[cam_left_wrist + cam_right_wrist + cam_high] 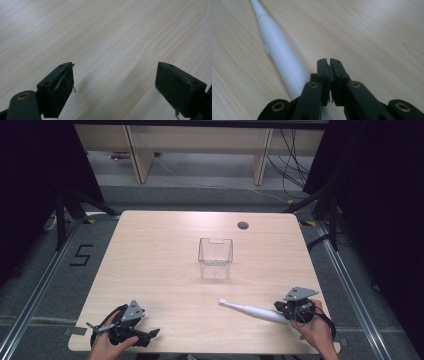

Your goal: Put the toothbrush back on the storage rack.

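Our right gripper (329,61), jaws together beside the toothbrush (279,57) near the surface's front edge, could roll it away; left gripper (115,75) apart.

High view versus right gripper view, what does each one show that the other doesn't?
High view alone: the clear plastic box standing mid-table, the left gripper near the table's near left corner, both hands, and the grey floor around.

Right gripper view alone: the right gripper up close, its jaws shut with nothing between them, lying beside the toothbrush handle rather than around it.

Both: the white electric toothbrush lying flat on the light wooden table.
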`<action>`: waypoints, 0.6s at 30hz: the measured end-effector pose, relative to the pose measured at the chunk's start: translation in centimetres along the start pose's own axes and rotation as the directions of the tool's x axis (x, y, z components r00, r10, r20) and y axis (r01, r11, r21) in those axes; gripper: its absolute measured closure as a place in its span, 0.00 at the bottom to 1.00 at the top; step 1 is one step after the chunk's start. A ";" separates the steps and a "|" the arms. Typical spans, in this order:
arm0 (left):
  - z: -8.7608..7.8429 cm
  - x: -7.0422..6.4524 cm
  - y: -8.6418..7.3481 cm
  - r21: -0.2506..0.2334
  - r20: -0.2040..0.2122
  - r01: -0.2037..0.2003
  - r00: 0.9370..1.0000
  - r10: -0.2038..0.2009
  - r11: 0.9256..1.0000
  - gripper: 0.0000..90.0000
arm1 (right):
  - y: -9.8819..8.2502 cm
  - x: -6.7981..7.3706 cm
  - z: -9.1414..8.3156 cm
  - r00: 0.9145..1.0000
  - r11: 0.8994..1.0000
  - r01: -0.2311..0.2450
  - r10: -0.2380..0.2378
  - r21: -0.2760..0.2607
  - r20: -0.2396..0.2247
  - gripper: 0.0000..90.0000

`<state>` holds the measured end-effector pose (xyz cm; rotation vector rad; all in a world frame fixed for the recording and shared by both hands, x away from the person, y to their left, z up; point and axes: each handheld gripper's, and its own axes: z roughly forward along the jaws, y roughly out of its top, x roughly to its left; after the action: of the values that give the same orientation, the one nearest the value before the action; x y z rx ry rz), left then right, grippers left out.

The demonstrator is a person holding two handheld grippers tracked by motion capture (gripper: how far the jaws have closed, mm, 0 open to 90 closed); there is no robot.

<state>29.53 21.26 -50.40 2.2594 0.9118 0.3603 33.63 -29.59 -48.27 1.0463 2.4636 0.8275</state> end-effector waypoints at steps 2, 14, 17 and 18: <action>0.0 0.0 0.0 0.000 0.000 0.005 1.000 -0.005 1.000 0.17 | 0.0 0.2 0.1 1.000 1.000 0.004 -0.004 -0.024 0.000 0.96; 0.0 0.0 0.0 -0.002 0.002 0.002 1.000 -0.002 1.000 0.17 | 0.3 1.0 -0.5 1.000 1.000 0.009 -0.009 0.006 -0.028 0.95; 0.0 0.0 0.0 -0.002 0.002 0.003 1.000 -0.003 1.000 0.17 | 0.4 1.0 -0.5 0.999 0.999 0.033 -0.033 0.003 -0.029 0.94; 0.1 0.0 0.0 -0.001 0.002 0.003 1.000 -0.003 1.000 0.17 | 0.6 1.1 -0.7 0.998 0.999 0.042 -0.042 0.000 -0.038 0.91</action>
<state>29.53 21.24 -50.47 2.2563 0.9139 0.3570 32.85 -28.72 -47.44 0.9839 2.5084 0.8402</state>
